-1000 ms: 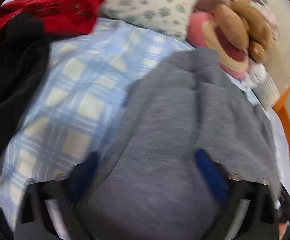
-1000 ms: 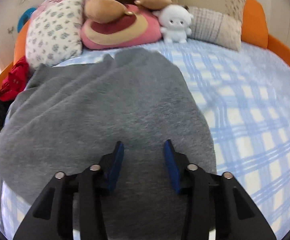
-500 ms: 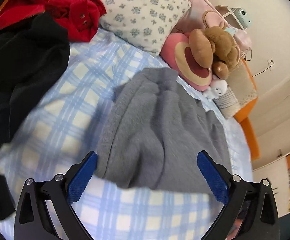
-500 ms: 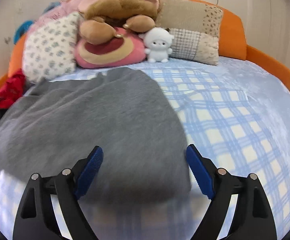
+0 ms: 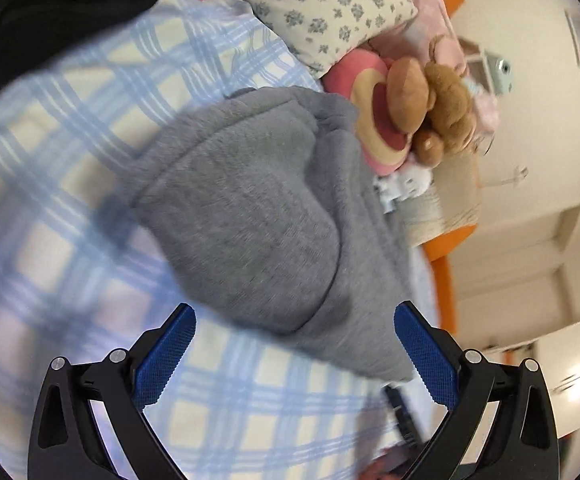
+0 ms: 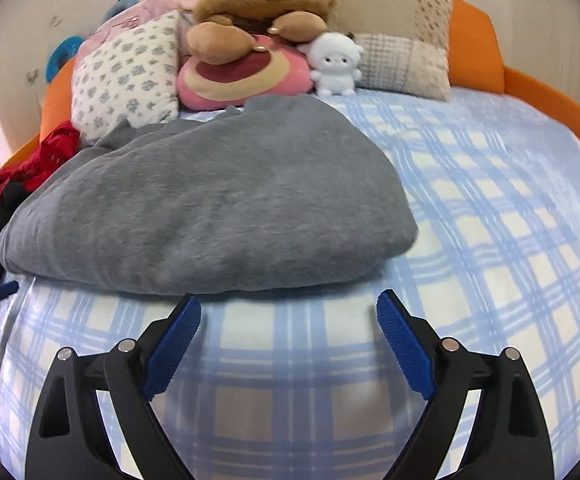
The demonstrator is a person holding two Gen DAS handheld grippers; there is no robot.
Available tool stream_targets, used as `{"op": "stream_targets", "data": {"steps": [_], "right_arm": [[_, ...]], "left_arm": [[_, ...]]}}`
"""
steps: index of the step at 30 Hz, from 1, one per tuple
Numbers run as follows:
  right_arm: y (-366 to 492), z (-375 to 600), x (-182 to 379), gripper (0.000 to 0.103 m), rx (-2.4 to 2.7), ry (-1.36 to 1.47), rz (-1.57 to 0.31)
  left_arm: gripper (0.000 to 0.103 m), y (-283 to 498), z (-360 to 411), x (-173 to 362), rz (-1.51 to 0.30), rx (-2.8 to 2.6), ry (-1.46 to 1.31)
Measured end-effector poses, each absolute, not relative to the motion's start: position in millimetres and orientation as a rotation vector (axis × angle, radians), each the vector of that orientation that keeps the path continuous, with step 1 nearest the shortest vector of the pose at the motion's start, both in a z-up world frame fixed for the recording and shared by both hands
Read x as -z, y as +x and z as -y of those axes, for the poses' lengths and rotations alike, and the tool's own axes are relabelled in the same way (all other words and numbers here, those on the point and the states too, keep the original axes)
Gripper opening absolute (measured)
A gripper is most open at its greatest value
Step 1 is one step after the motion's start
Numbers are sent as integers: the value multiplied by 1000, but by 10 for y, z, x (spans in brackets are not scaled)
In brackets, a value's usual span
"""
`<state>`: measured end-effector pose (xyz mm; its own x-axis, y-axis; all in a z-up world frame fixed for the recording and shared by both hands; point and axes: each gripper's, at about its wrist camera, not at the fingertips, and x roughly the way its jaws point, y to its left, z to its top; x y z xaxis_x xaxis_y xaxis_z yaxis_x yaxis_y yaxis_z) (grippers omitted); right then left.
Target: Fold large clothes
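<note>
Grey fleece garment [image 6: 210,204] lies folded in a thick bundle on the bed [image 6: 510,240], roughly mid-bed w/ its far end reaching toward the head edge, near the pillows. Folded edge faces the right tool [image 6: 288,332], which hangs just short of it, both blue pads [image 6: 404,346] spread wide, nothing between them, no contact w/ the cloth. Left tool [image 5: 294,350] is likewise spread wide & empty, over the checked blue-and-cream bedcover [image 5: 70,160] at the garment's near-left corner; in that view the garment [image 5: 250,216] shows layered folds, one rounded flap on top. View is blurred, so finer folds can't be told.

Along the head edge of the bed: floral pillow [image 6: 126,76] at the left, then a pink round cushion [image 6: 242,76] w/ a brown plush [image 6: 258,4] lying on top of it, a small white plush toy [image 6: 336,64] upright just beside the cushion, & a beige patchwork pillow [image 6: 402,52] to the right. Orange bed frame [image 6: 478,44] rims the back & right side. Red clothing [image 6: 46,156] sits at the left edge of the bed, beside the floral pillow, w/ black clothing [image 5: 50,8] next to it, apart from the grey garment.
</note>
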<state>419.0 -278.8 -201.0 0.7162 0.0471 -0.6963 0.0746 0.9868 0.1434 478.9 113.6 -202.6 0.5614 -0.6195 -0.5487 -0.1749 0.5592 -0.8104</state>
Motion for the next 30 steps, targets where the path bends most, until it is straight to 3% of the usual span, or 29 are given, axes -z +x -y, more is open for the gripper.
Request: {"op": "stream_targets", "data": {"steps": [5, 7, 9, 12, 15, 22, 24, 26, 29, 30], "right_arm": [[4212, 2835, 2090, 89, 12, 194, -805], [4205, 2817, 2087, 89, 13, 182, -801], [4213, 2784, 2095, 89, 8, 166, -806], [4238, 2744, 2114, 90, 15, 140, -821], [4203, 2724, 2084, 89, 16, 130, -801], [4094, 2429, 1516, 85, -105, 75, -639], [4238, 2320, 1356, 74, -172, 111, -647], [4460, 2228, 1254, 40, -238, 185, -682], [4873, 2062, 1228, 16, -301, 298, -762], [4949, 2013, 1243, 16, -305, 307, -778]], "left_arm": [[101, 4959, -1007, 2175, -930, 348, -1086], [96, 5016, -1004, 2193, -926, 309, -1077], [64, 5032, -1072, 2179, -919, 258, -1049], [46, 5032, -1135, 2185, -924, 285, -1067], [41, 5009, -1131, 2107, -910, 292, -1010], [44, 4972, -1169, 2259, -911, 288, -1050], [47, 4971, -1155, 2257, -909, 280, -1037], [61, 4984, -1171, 2312, -924, 269, -1071], [69, 5026, -1192, 2392, -934, 288, -1123], [72, 5043, -1188, 2384, -938, 295, -1115]]}}
